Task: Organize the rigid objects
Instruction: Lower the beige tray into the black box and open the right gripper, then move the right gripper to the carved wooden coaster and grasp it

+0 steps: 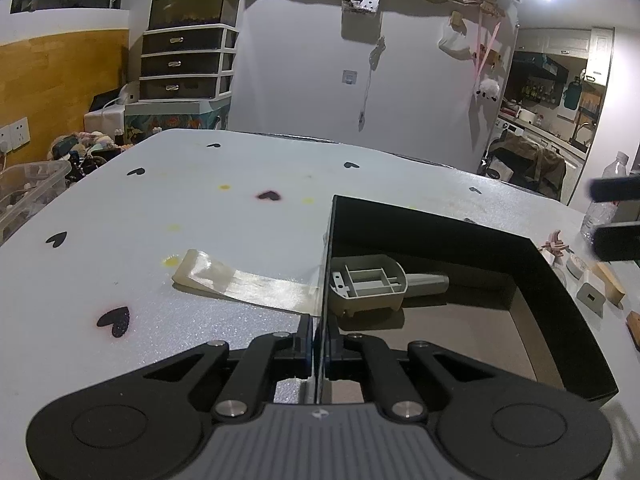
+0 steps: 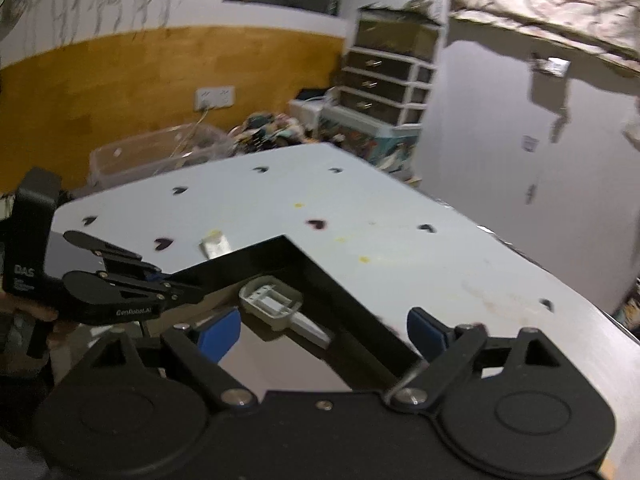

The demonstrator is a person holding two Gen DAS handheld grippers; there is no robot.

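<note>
Left gripper jaws pinch box wall, scoop just beyond.

We count one black box holding one grey plastic part, and one clear strip beside it. Past the box lie perhaps five small pieces, partly cut off, plus one water bottle.

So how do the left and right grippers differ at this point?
The left gripper has its jaws shut on the black box's near wall, pinching the thin edge; the right gripper has its jaws wide open with nothing between the blue pads. The left sits low at the box rim; the right hangs above the box, over the grey part lying inside. Both are the same black hand-held design.
</note>
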